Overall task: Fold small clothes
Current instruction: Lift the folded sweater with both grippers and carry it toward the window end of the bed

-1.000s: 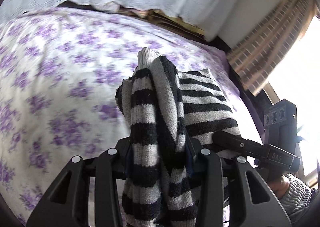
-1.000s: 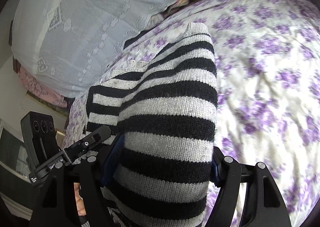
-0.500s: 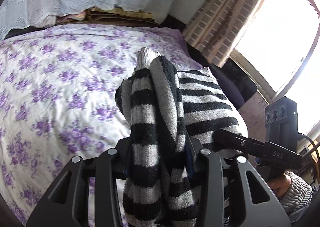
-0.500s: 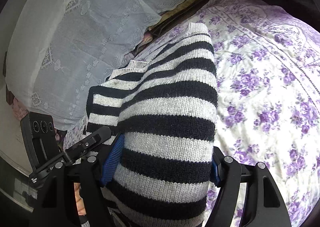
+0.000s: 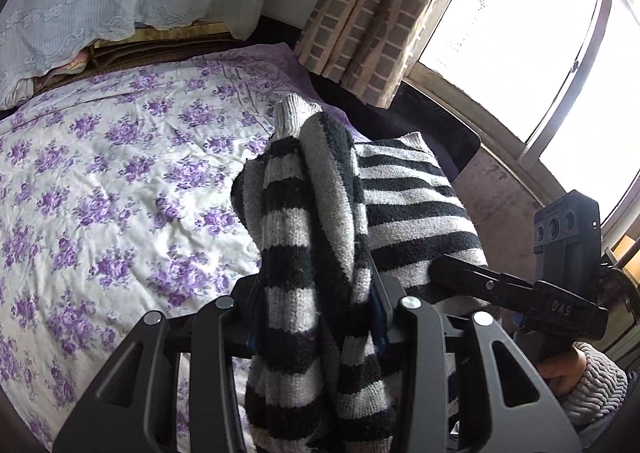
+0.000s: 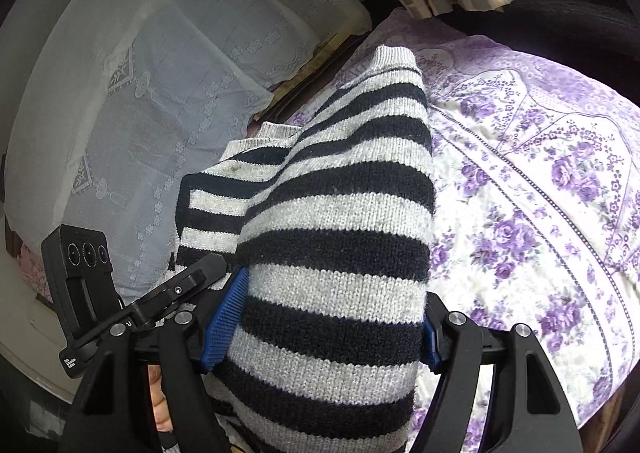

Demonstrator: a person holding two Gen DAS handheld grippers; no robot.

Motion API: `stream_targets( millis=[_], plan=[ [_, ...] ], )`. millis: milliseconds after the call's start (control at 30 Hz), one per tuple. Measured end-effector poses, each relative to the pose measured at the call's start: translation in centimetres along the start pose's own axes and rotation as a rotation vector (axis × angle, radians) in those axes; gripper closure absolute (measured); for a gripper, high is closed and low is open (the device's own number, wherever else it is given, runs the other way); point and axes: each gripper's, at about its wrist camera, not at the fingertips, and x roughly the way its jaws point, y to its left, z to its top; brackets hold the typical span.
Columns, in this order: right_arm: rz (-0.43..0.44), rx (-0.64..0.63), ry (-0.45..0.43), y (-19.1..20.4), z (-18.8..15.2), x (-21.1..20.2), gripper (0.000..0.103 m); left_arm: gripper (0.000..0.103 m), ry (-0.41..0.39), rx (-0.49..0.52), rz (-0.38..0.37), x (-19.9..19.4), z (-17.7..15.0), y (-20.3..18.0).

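A black and grey striped knit sweater [image 5: 316, 221] is held in the air above the bed by both grippers. My left gripper [image 5: 316, 317] is shut on a bunched part of it, the fabric draped over and between the fingers. My right gripper [image 6: 328, 317] is shut on another wide part of the sweater [image 6: 340, 213], its blue pads pressing the knit from both sides. The right gripper also shows at the right of the left wrist view [image 5: 520, 293], and the left gripper at the left of the right wrist view [image 6: 120, 305]. The two grippers are close together.
A bed with a white sheet with purple flowers [image 5: 100, 173] lies below. White lace pillows [image 6: 160, 93] stand at its head. A checked curtain [image 5: 380, 13] and a bright window [image 5: 540, 33] are beyond the bed's right side.
Both grippers have lifted and swung with the sweater; the bed has dropped lower in view and the window and curtain have come into sight. The grips have not changed.
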Motion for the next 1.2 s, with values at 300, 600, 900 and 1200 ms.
stream_targets(
  millis=[300, 600, 900, 1200],
  plan=[
    [-0.051, 0.076, -0.092, -4.2, 1.6, -3.1, 0.029, 0.065, 0.032, 0.093, -0.066, 4.6, 2.9, -4.5],
    [-0.111, 0.132, -0.125, -9.2, 4.3, -4.1, 0.029, 0.065, 0.073, 0.117, -0.119, 11.3, 5.5, -7.8],
    [-0.188, 0.211, -0.163, -15.1, 6.6, -4.7, 0.029, 0.065, 0.137, 0.157, -0.164, 18.3, 6.9, -11.6],
    [-0.251, 0.293, -0.185, -20.1, 6.7, -4.2, 0.03, 0.065, 0.196, 0.19, -0.181, 24.7, 6.4, -13.5]
  ],
)
